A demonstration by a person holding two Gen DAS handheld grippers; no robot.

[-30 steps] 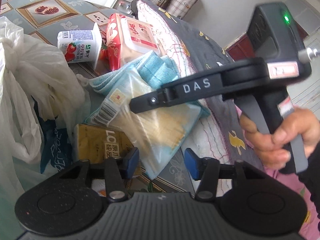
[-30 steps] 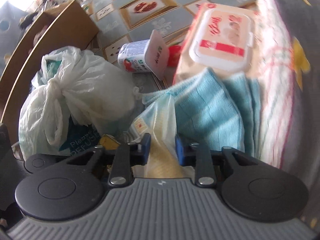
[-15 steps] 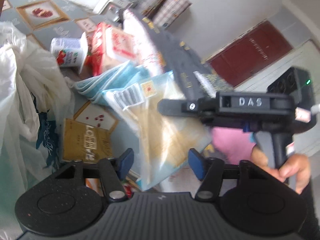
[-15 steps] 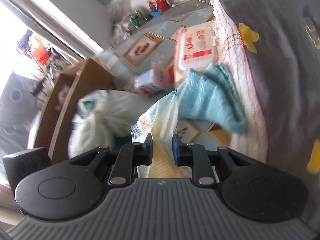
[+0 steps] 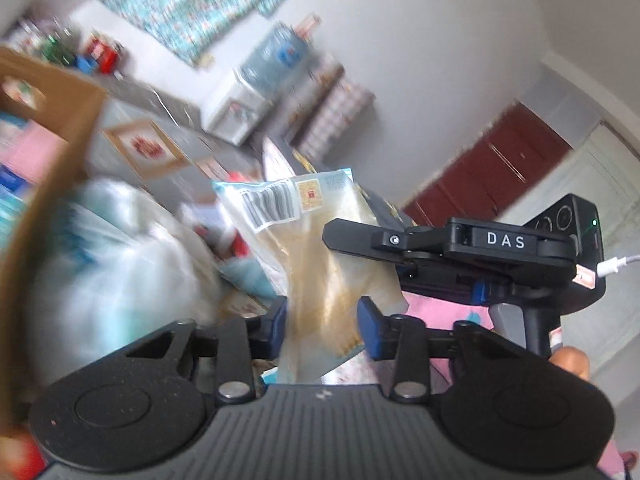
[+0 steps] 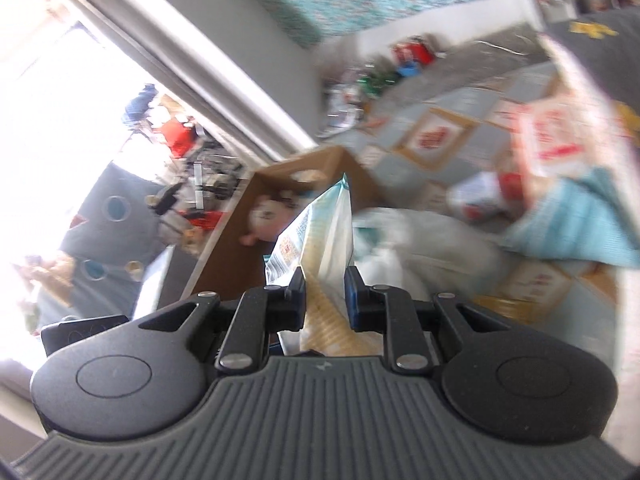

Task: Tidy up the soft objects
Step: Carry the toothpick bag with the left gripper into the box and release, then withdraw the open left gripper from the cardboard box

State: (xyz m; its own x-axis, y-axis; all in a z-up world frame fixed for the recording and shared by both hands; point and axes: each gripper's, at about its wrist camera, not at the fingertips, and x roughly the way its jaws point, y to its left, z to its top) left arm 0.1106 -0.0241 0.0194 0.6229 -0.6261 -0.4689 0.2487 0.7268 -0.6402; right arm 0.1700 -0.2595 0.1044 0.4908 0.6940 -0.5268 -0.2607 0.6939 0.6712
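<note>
1. Left wrist view: your left gripper (image 5: 322, 322) has its fingers spread, and the clear packet (image 5: 316, 256) with a barcode label hangs in the gap between them; whether either pad touches it you cannot tell.
2. Your right gripper (image 5: 352, 240) reaches in from the right of the packet, its black body marked DAS, and one finger lies across the packet's right edge. Your right hand (image 5: 570, 362) shows just below that body, on the handle.
3. Left of the packet bulges a white plastic bag (image 5: 120, 264), badly blurred. Further left again stands the brown wall of a cardboard box (image 5: 60, 152). A bit of blue cloth (image 5: 248, 276) peeks out between bag and packet.
4. Behind the packet, a patterned floor (image 5: 148, 148) runs to a white wall; a dark red door (image 5: 492, 172) is to the packet's upper right.
5. Right wrist view: your right gripper (image 6: 324, 296) pinches the packet (image 6: 320, 236), fingers closed against both its faces, its top corner pointing up.
6. Directly behind the packet is the open cardboard box (image 6: 248, 240), with a pale soft toy (image 6: 262, 220) inside. The white plastic bag (image 6: 420, 240) sits right of the packet, beside the box.
7. Further right lie the blue cloth (image 6: 576, 224) and a red-and-white wipes pack (image 6: 552, 140), both blurred.
</note>
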